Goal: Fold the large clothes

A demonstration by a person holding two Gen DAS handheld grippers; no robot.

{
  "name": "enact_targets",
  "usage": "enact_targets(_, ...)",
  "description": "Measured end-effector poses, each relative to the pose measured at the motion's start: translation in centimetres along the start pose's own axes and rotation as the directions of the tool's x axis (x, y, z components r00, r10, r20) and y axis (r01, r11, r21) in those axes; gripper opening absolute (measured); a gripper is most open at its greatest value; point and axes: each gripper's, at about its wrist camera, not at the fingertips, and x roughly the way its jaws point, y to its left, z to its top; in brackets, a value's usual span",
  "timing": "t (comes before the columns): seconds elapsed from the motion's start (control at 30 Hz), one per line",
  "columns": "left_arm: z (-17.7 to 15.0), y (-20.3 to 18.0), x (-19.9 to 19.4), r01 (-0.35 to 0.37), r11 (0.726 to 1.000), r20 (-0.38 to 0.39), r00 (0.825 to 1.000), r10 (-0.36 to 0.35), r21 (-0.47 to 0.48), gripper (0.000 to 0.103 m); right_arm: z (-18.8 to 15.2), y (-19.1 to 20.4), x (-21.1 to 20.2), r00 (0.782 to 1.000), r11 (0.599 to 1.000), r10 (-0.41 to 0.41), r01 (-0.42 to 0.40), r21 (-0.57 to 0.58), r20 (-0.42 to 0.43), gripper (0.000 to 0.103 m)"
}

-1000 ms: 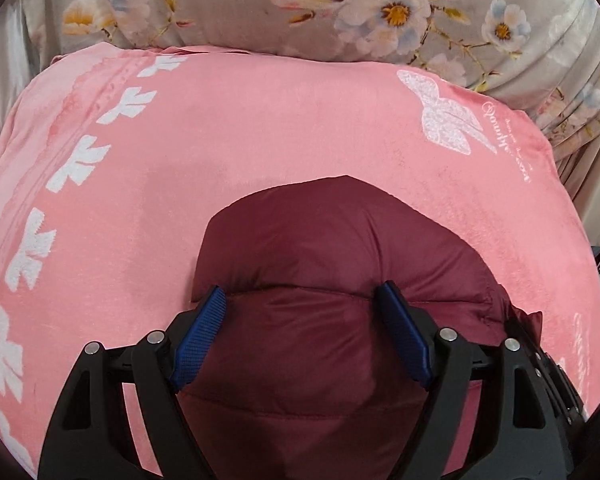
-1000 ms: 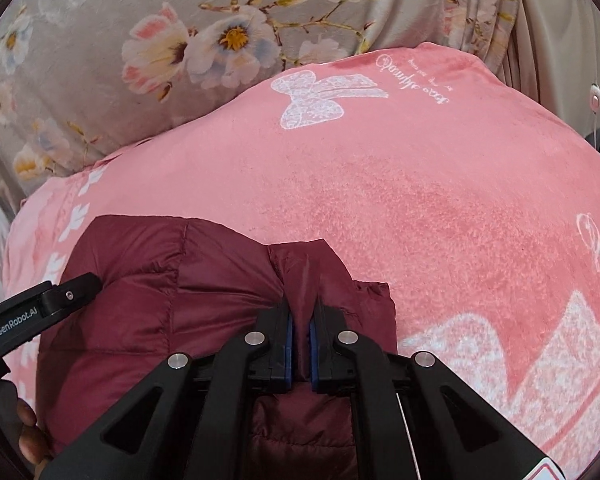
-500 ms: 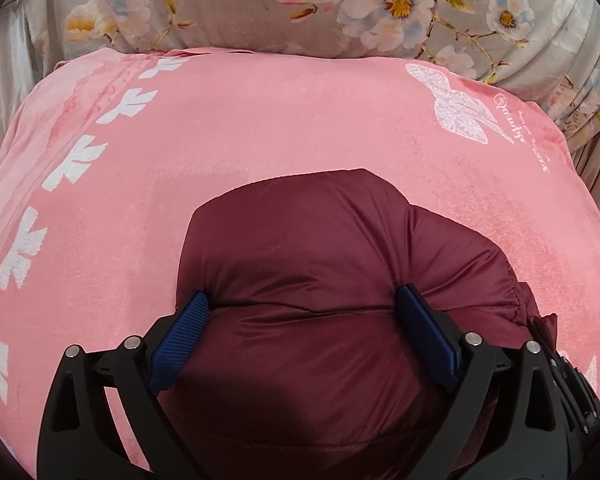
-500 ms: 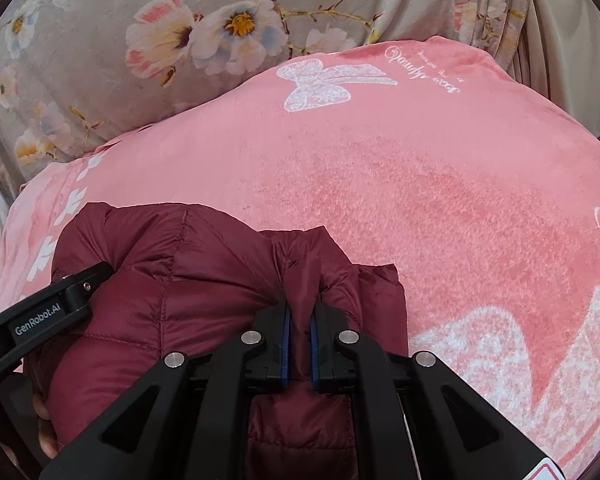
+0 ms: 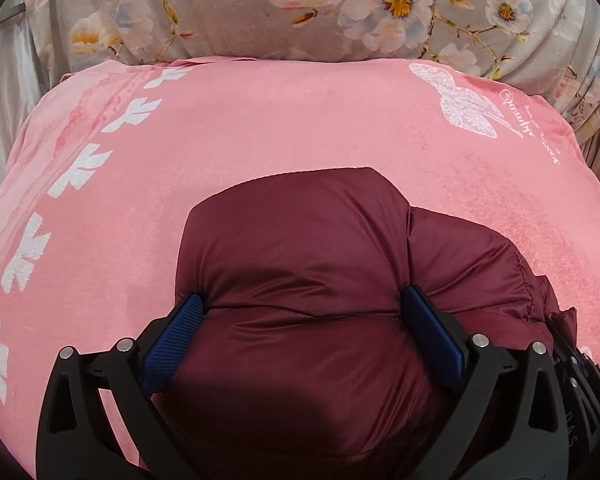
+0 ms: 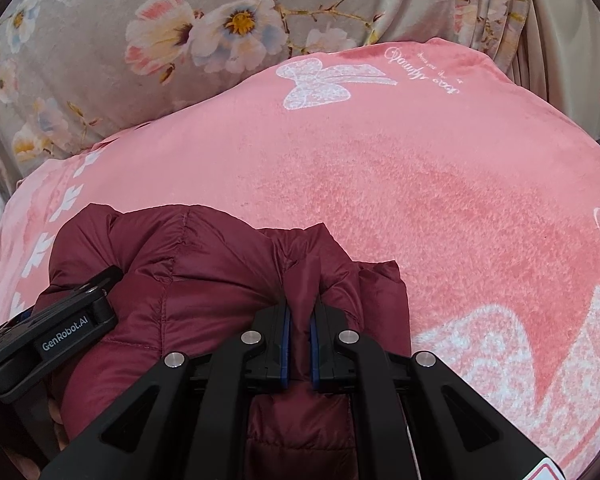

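A puffy maroon jacket [image 5: 300, 248] lies bunched on a pink blanket [image 5: 300, 120]. My left gripper [image 5: 302, 296] straddles its padded bulk from above. Its jaws are opening wide; the jacket swells up between the blue pads [image 5: 172, 340], which rest at its sides without squeezing it. In the right wrist view my right gripper [image 6: 300, 304] is shut on a raised fold of the jacket [image 6: 204, 264] near its right edge. The left gripper's black housing [image 6: 76, 320] shows at the jacket's left side. The jacket's near part is hidden under both grippers.
The pink blanket [image 6: 420, 184] has white leaf and butterfly prints and spreads wide beyond and to the right of the jacket. Behind it hangs a grey floral cloth [image 5: 260, 8]. Grey pleated fabric [image 6: 560, 40] shows at the far right edge.
The left jaws have spread much wider and sunk lower over the jacket, which now fills the gap between them. The right gripper keeps its pinch on the fold.
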Motion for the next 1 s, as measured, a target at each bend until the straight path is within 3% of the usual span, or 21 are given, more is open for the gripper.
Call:
enact_targets(0.43, -0.3, -0.6, -0.1, -0.051, 0.998, 0.026, 0.998, 0.050, 0.027, 0.098, -0.2, 0.2, 0.2, 1.000, 1.000, -0.005, 0.005, 0.000, 0.009, 0.006)
enact_targets(0.57, -0.6, 0.0, -1.1, -0.035, 0.999, -0.009, 0.999, 0.035, 0.037, 0.098, 0.6, -1.8, -0.7, 0.992, 0.992, 0.111, -0.107, 0.060, -0.057, 0.009)
enact_targets(0.63, -1.3, 1.0, -3.1, -0.016, 0.999, -0.020, 1.000, 0.017, 0.036, 0.098, 0.6, -3.4, -3.6, 0.984, 0.981, 0.167, -0.159, 0.114, -0.065, 0.018)
enact_targets(0.67, -1.9, 1.5, -4.4, -0.003, 0.999, -0.021, 1.000, 0.004, 0.032, 0.098, 0.2, -4.2, -5.6, 0.980, 0.975, 0.190, -0.182, 0.125, -0.055, 0.024)
enact_targets(0.8, -4.4, 2.4, -8.1, 0.009, 0.998, -0.044, 0.999, -0.007, 0.059, 0.097, -3.0, -4.8, -10.9, 0.976, 0.981, 0.196, -0.195, 0.023, -0.097, 0.024)
enact_targets(1.0, -9.4, 2.5, -9.9, 0.028, 0.996, -0.111, 0.994, -0.018, 0.086, 0.097, -8.4, -3.9, -11.8, 0.968, 0.982, 0.175, -0.185, -0.042, -0.178, 0.023)
